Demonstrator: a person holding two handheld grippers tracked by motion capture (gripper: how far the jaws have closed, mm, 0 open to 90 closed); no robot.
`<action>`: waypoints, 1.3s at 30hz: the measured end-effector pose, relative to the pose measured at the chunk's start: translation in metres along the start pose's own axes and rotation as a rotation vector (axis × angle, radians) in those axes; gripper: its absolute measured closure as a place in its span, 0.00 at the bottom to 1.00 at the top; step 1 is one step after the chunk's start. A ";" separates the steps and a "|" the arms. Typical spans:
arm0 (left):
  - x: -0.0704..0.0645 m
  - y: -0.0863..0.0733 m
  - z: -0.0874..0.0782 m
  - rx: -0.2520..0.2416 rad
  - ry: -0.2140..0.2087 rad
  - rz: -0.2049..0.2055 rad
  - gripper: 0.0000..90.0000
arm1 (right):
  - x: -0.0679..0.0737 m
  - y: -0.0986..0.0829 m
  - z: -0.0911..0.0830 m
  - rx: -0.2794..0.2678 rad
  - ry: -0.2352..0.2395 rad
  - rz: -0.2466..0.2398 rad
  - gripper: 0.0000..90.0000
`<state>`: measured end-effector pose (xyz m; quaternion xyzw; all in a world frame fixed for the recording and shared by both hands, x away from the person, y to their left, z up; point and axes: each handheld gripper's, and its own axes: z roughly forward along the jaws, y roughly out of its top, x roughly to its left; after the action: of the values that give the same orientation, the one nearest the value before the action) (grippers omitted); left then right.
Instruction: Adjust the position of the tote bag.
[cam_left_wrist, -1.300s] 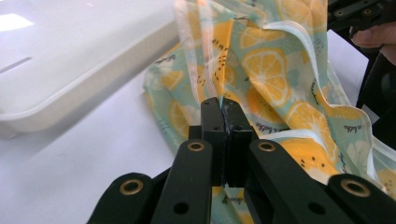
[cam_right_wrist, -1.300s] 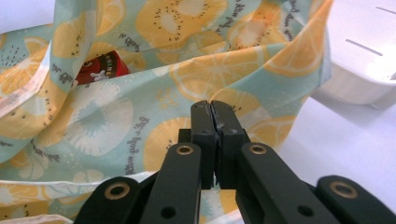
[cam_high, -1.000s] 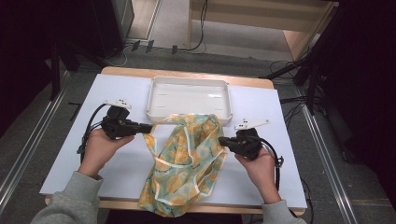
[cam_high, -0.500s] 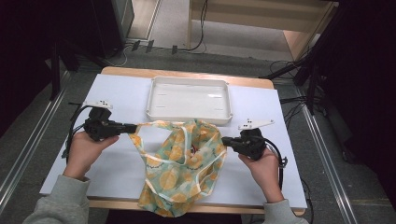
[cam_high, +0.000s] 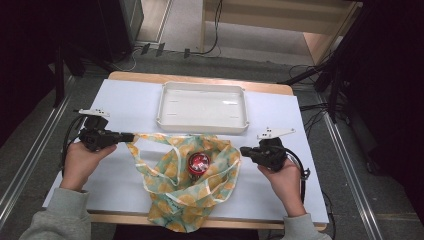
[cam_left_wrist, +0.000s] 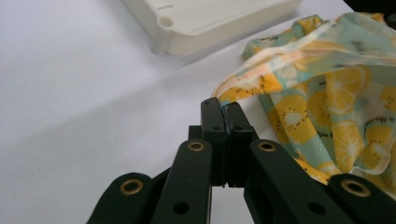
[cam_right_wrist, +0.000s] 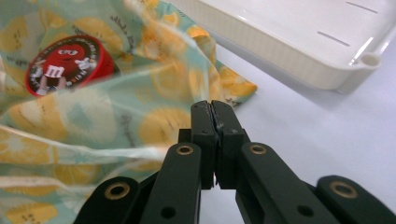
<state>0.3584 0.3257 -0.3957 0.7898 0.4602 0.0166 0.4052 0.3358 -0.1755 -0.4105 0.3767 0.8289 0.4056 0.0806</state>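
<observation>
On a white table (cam_high: 125, 105) over grey floor, the left gripper (cam_high: 131, 136) pinches a lemon-print bag (cam_high: 200, 185) near the front edge; a red tin (cam_high: 198, 163) sits inside. The rear tray (cam_high: 202, 122) is empty. The right gripper (cam_high: 243, 150) is closed, its hold unclear.

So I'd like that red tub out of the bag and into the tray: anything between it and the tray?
Yes: the bag's far rim, stretched between both tongs, left and right, lies between the red tub and the white tray. Nothing else does.
</observation>
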 end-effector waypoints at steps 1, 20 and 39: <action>0.002 -0.001 0.000 0.000 0.001 -0.003 1.00 | 0.000 0.000 0.000 0.000 0.000 0.000 1.00; -0.029 0.013 -0.008 0.003 -0.046 0.057 0.54 | 0.011 0.003 -0.004 -0.019 0.019 -0.013 0.94; -0.076 0.017 0.019 0.056 -0.128 0.136 0.50 | 0.025 0.003 -0.012 -0.039 0.013 -0.015 0.74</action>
<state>0.3342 0.2539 -0.3713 0.8297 0.3788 -0.0193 0.4095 0.3149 -0.1646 -0.3968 0.3664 0.8241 0.4234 0.0855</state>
